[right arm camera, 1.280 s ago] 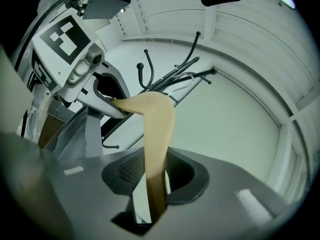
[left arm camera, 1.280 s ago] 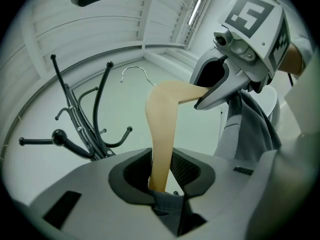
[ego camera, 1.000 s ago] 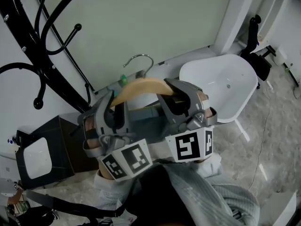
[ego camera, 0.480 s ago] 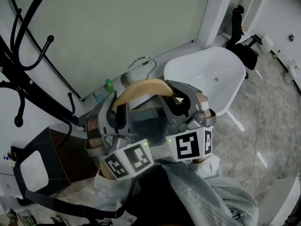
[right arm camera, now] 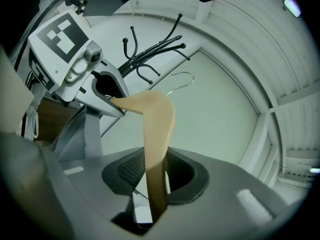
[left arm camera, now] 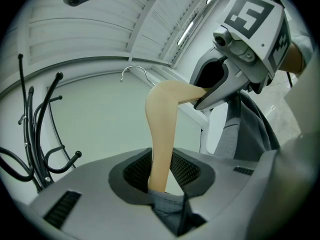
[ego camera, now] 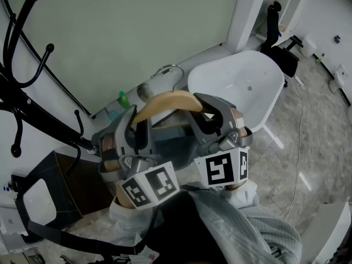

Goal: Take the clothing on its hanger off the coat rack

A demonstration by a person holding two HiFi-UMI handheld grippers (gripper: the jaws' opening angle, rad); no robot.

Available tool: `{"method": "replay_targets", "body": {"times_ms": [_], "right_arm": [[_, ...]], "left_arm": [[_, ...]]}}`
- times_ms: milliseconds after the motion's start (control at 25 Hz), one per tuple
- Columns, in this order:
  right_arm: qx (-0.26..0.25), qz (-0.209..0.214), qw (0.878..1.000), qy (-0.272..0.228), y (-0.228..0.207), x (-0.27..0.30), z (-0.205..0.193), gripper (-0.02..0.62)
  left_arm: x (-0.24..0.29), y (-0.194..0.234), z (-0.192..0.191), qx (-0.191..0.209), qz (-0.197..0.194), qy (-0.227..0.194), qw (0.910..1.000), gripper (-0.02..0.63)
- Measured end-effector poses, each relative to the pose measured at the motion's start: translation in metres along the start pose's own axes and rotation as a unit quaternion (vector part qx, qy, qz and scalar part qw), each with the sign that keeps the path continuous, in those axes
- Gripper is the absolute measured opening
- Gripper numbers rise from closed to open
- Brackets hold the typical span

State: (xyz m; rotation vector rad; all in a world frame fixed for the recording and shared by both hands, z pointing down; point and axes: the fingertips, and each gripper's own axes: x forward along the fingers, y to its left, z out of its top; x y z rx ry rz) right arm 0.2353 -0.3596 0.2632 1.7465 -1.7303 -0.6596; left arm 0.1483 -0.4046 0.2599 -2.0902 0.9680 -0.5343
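A pale wooden hanger (ego camera: 165, 102) with a metal hook (ego camera: 168, 70) carries grey clothing (ego camera: 165, 139) and hangs free of the black coat rack (ego camera: 22, 100), which stands at the left. My left gripper (ego camera: 136, 126) is shut on the hanger's left arm (left arm camera: 162, 134). My right gripper (ego camera: 204, 117) is shut on the hanger's right arm (right arm camera: 157, 144). The grey cloth (left arm camera: 167, 204) shows under the left jaws. In the right gripper view the rack's hooks (right arm camera: 150, 59) stand well behind the hanger's hook (right arm camera: 182, 79).
A white chair (ego camera: 242, 92) stands at the right against the pale green wall (ego camera: 137, 26). A dark box (ego camera: 44, 186) sits on the floor at the lower left. A green bottle (ego camera: 124, 99) lies by the wall base. A black device (ego camera: 283, 59) stands at the far right.
The hanger and both grippers have drifted away from the coat rack, which slid left in the head view. The white chair has come nearer. Both grips are unchanged.
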Motion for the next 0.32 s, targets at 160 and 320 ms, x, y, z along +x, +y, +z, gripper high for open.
{"method": "replay_targets", "body": {"times_ms": [160, 320], "right_arm": [[0.000, -0.002, 1.000, 0.001, -0.003, 0.000, -0.001, 0.107], [0.003, -0.024, 1.000, 0.020, -0.012, -0.009, -0.008, 0.108]], "left_arm": [[0.002, 0.000, 0.002, 0.000, -0.002, -0.001, 1.0000, 0.107], [0.008, -0.007, 0.015, 0.006, -0.019, -0.023, 0.9995, 0.107]]}}
